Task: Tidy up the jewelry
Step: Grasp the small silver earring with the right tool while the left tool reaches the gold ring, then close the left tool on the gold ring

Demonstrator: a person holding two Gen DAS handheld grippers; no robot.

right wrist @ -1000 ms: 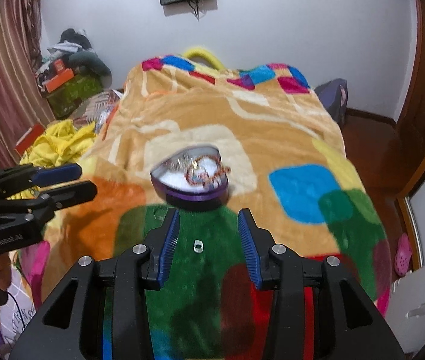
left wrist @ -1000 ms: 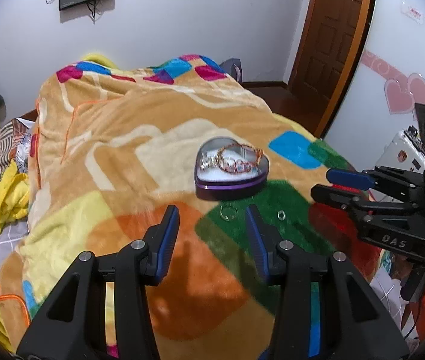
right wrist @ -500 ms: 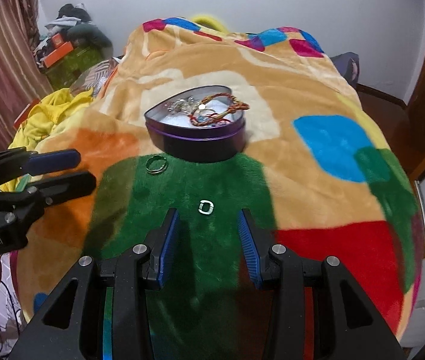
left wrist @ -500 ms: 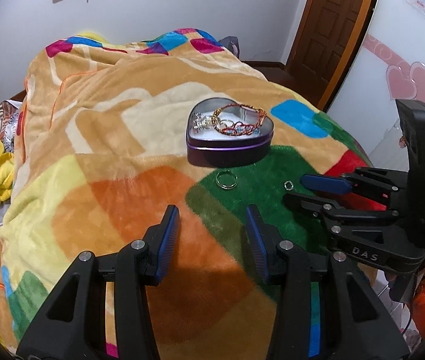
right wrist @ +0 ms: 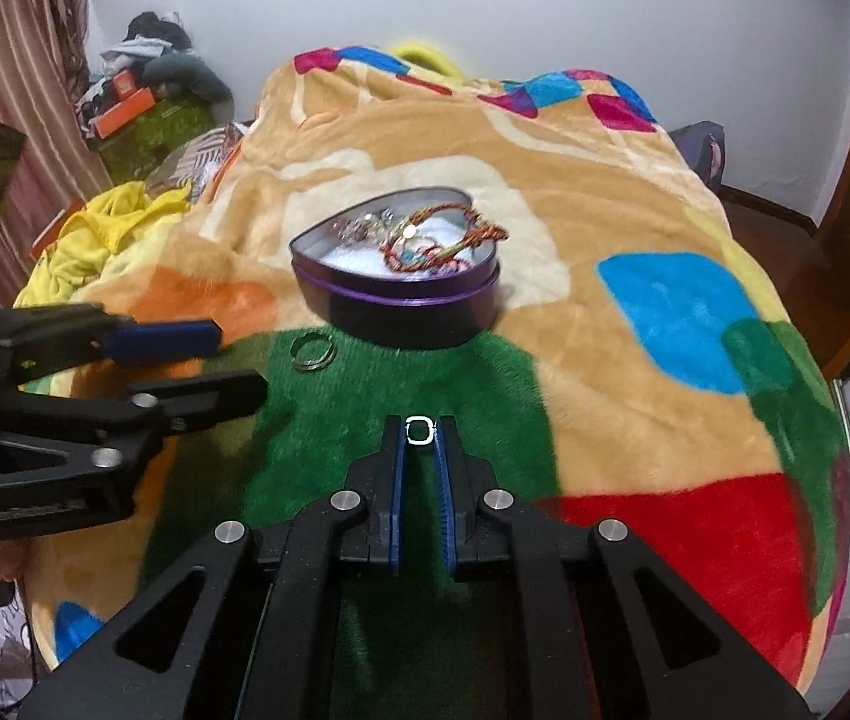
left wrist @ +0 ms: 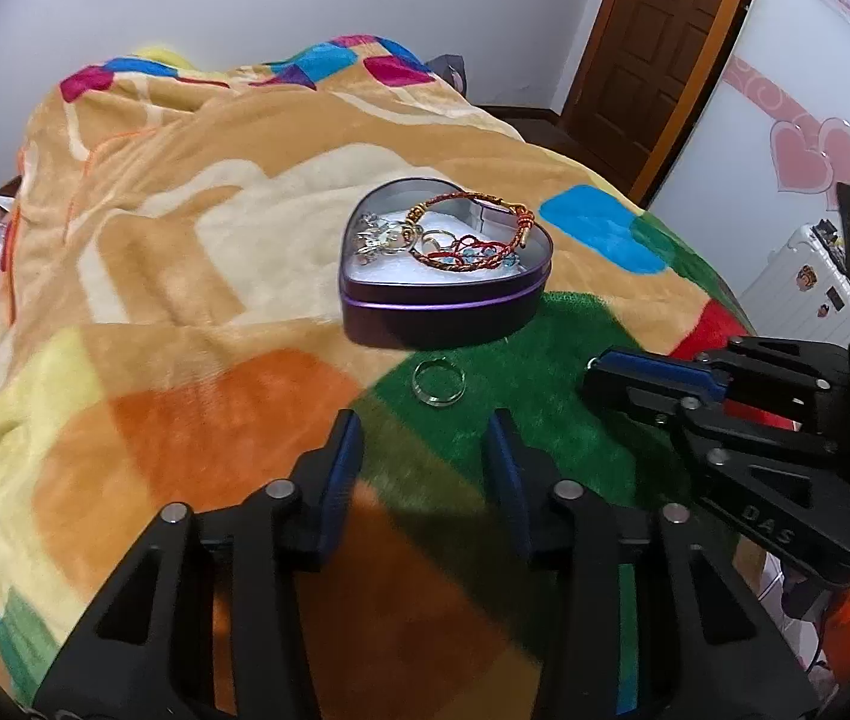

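Note:
A purple heart-shaped tin [left wrist: 442, 300] [right wrist: 401, 306] sits on the blanket and holds a red braided bracelet [left wrist: 472, 240] [right wrist: 442, 237] and silver pieces. A larger silver ring [left wrist: 438, 382] [right wrist: 312, 353] lies on the green patch in front of the tin. My left gripper [left wrist: 425, 438] is open and empty, just short of that ring. My right gripper [right wrist: 420, 431] has closed around a small silver ring [right wrist: 419, 429] at its fingertips, low on the green patch. In the left wrist view the right gripper [left wrist: 598, 378] comes in from the right.
A bed is covered by a colourful plush blanket [left wrist: 215, 252] [right wrist: 634, 228]. Yellow cloth and clutter [right wrist: 95, 228] lie off the left side. A brown door [left wrist: 652, 54] and a white case [left wrist: 808, 276] stand to the right.
Both grippers moved down and closer to the blanket. The right gripper's fingers closed from wide open onto the small ring. The left gripper stayed open and neared the larger ring.

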